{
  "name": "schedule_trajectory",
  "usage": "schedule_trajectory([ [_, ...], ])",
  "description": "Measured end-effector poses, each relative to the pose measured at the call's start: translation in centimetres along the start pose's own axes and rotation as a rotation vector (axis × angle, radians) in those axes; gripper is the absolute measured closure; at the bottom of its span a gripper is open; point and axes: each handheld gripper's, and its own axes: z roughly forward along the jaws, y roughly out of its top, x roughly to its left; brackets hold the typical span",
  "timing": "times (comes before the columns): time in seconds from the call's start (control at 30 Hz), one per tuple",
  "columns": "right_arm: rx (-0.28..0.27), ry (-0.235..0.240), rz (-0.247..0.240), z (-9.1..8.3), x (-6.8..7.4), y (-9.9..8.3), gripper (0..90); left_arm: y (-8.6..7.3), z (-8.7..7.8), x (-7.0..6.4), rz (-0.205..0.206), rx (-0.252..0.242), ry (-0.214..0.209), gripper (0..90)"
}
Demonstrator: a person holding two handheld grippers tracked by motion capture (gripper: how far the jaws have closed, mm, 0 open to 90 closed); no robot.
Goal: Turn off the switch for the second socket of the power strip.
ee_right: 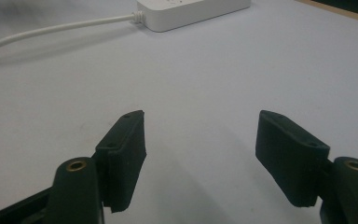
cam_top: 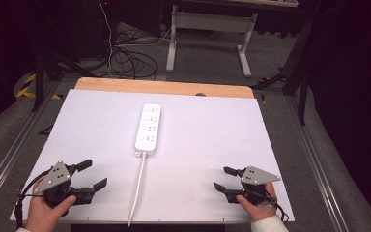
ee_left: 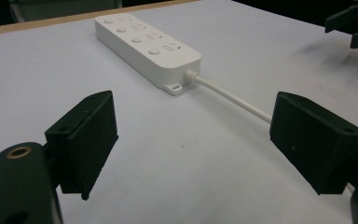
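A white power strip [cam_top: 149, 129] lies lengthwise at the middle of the white table top [cam_top: 212, 145], its white cable [cam_top: 138, 188] running toward the near edge. The strip [ee_left: 147, 46] and cable [ee_left: 233, 99] lie ahead of the left gripper's jaws. My left gripper [cam_top: 95, 175] rests at the near left, held by a hand, open and empty. My right gripper [cam_top: 222, 178] rests at the near right, also open and empty, with the strip's end [ee_right: 191, 11] far ahead of it. The right gripper's jaws [ee_left: 352, 25] show at the top right of the left gripper view.
A wooden strip [cam_top: 164, 87] borders the table's far edge. Beyond it on the floor stand a white desk frame [cam_top: 207, 36] and tangled cables [cam_top: 125, 60]. Metal rails [cam_top: 9, 150] run along both sides of the table.
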Motion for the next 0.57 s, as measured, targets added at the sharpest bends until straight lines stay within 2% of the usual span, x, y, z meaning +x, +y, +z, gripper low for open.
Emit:
schedule_trajectory([
  [0.03,-0.001,0.001,0.001,0.0,0.0,0.0,34.1,-0.3,0.0,-0.1,0.001,-0.002,0.012,15.3],
  [0.07,-0.001,0.001,0.0,0.0,0.0,0.0,34.1,-0.6,-0.1,-0.2,0.02,-0.009,0.026,15.2],
  [0.13,0.001,0.0,-0.001,0.0,0.0,0.0,34.0,-1.1,-0.1,-0.5,0.027,-0.02,0.027,14.9],
  [0.23,0.001,0.003,-0.001,0.0,-0.1,0.0,33.8,-1.4,-0.1,-0.9,0.038,-0.01,0.025,14.1],
  [0.4,0.003,0.004,-0.004,0.0,-0.1,-0.1,33.5,-1.6,0.0,-0.5,0.002,-0.007,0.021,13.6],
  [0.5,0.004,0.006,-0.002,0.0,-0.1,-0.1,33.4,-1.5,0.1,-0.3,-0.044,-0.011,0.015,13.5],
  [0.57,0.007,0.01,0.0,0.1,-0.1,-0.1,33.3,-1.5,0.1,-0.4,-0.044,-0.01,0.02,13.1],
])
